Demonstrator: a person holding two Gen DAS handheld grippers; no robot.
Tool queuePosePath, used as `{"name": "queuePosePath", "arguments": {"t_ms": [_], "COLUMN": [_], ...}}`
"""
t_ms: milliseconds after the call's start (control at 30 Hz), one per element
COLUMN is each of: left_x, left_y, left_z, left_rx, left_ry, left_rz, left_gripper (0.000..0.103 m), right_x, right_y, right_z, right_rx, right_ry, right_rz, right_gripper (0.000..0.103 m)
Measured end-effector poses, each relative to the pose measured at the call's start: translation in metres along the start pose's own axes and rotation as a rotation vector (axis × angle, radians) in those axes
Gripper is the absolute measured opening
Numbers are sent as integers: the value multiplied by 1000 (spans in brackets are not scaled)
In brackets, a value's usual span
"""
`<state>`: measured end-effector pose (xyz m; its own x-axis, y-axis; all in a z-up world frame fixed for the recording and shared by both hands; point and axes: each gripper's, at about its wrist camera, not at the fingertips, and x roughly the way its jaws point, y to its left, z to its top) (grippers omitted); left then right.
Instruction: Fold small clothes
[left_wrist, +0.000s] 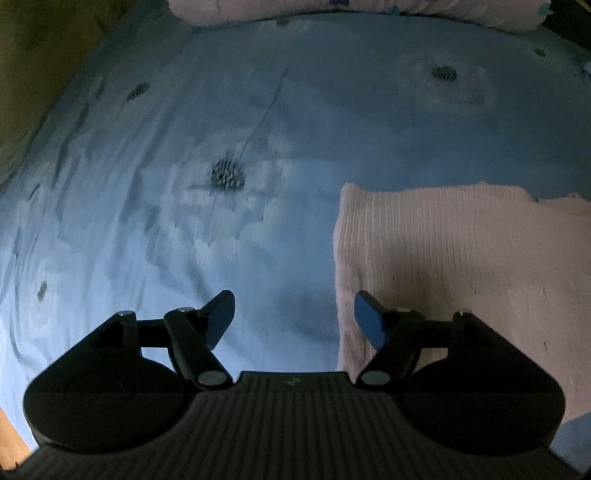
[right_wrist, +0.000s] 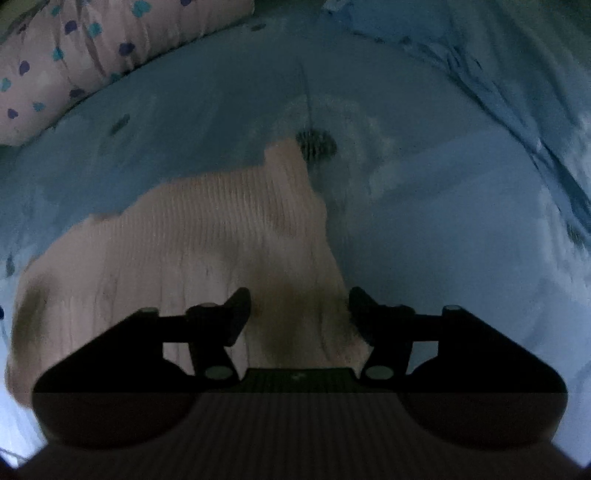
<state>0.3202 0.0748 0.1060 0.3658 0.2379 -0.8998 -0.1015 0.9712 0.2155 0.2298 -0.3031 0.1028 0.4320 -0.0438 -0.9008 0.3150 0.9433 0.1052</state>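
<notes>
Between folds: both grippers hang empty over a pink garment on the bed

Left gripper (left_wrist: 294, 317) spread wide at the garment (left_wrist: 454, 266) left edge; right gripper (right_wrist: 300, 314) likewise parted over its right edge; sheet (left_wrist: 147, 221) beneath; next fold likely needs a fresh pinch.

A blue bedsheet (left_wrist: 258, 110) covers the whole surface, printed with large pale flowers whose centres are dark and spiky. It lies mostly flat, with shallow wrinkles toward the left in the left wrist view and heavier bunched folds at the upper right in the right wrist view. Along the far edge rests a pink pillow (right_wrist: 74, 62) dotted with small blue and teal hearts.
</notes>
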Motion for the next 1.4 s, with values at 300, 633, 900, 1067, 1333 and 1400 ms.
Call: {"name": "queuePosePath", "arguments": {"t_ms": [300, 633, 900, 1067, 1333, 1400], "left_x": [-13, 19, 52, 28, -6, -9], "left_y": [3, -19, -13, 0, -1, -3], "left_z": [-13, 5, 4, -3, -16, -18], "left_rx": [-11, 52, 77, 6, -56, -60], "left_ry": [41, 21, 91, 114, 126, 132], "left_rz": [31, 67, 168, 88, 15, 10], "left_gripper": [78, 78, 78, 78, 79, 79], "right_x": [8, -5, -1, 27, 21, 18], "right_y": [-21, -35, -38, -48, -63, -58], "right_z": [-17, -16, -21, -32, -43, -43], "right_rx": [149, 207, 234, 368, 572, 516], "right_ry": [42, 45, 99, 159, 193, 175], "right_rz": [28, 33, 66, 123, 323, 296], "right_gripper": [64, 64, 75, 82, 82, 81]}}
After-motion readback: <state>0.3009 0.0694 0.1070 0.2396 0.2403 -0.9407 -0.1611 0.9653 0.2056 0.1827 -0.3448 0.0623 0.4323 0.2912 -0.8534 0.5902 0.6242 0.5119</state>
